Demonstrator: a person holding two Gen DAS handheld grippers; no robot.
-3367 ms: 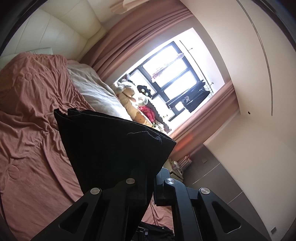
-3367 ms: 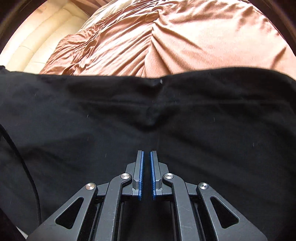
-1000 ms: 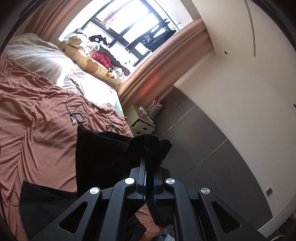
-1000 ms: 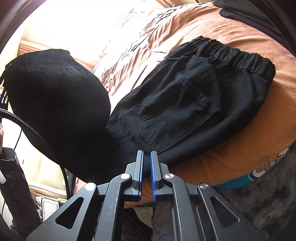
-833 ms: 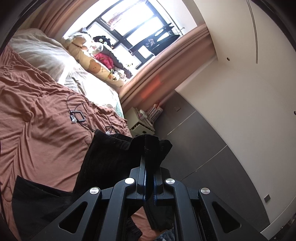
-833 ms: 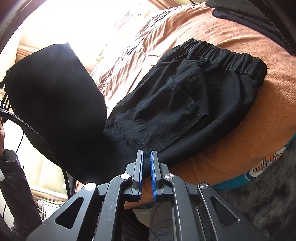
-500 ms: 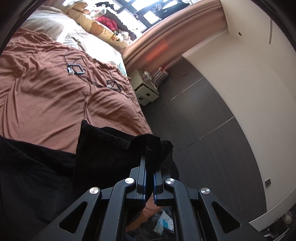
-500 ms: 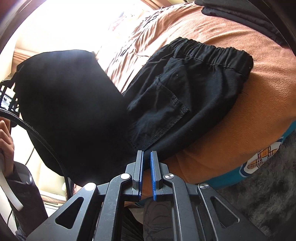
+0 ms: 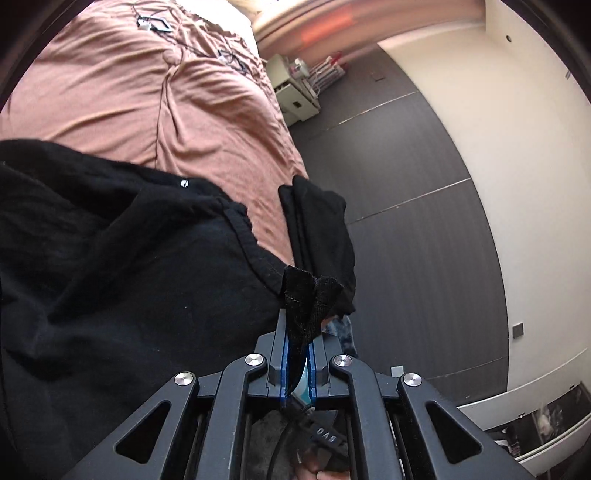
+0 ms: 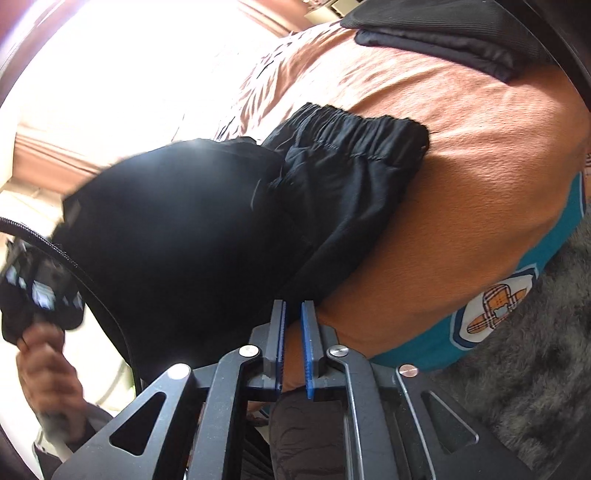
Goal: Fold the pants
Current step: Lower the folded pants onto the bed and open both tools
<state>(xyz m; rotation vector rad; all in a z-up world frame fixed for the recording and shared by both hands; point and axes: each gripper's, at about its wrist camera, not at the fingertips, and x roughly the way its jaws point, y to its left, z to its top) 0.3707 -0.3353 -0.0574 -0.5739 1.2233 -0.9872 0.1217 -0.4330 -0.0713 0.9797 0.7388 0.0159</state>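
Note:
The black pants (image 10: 351,177) lie on the pink-brown bed cover (image 10: 480,147), elastic waistband (image 10: 351,136) toward the pillows. The leg half (image 10: 177,229) is brought over the seat and pocket. In the left wrist view the pants (image 9: 129,277) fill the lower left. My left gripper (image 9: 299,328) is low at the bed's edge. A bunch of black hem (image 9: 306,295) still sits between its blue pads while the jaws begin opening. My right gripper (image 10: 292,306) hovers at the near bed edge beside the fold. Its jaws are opening with only bed cover showing between them.
A folded dark garment (image 10: 443,37) lies farther up the bed. Teal patterned bedding (image 10: 498,306) shows under the cover, with a grey shaggy rug (image 10: 535,387) below. A person's hand (image 10: 48,369) holds the other gripper. Cables (image 9: 155,22) lie on the bed, near a white cabinet (image 9: 295,96).
My left gripper has come down from high above the bed, carrying the leg half over the waist half, which now covers the back pocket. The right gripper slid a little along the bed edge.

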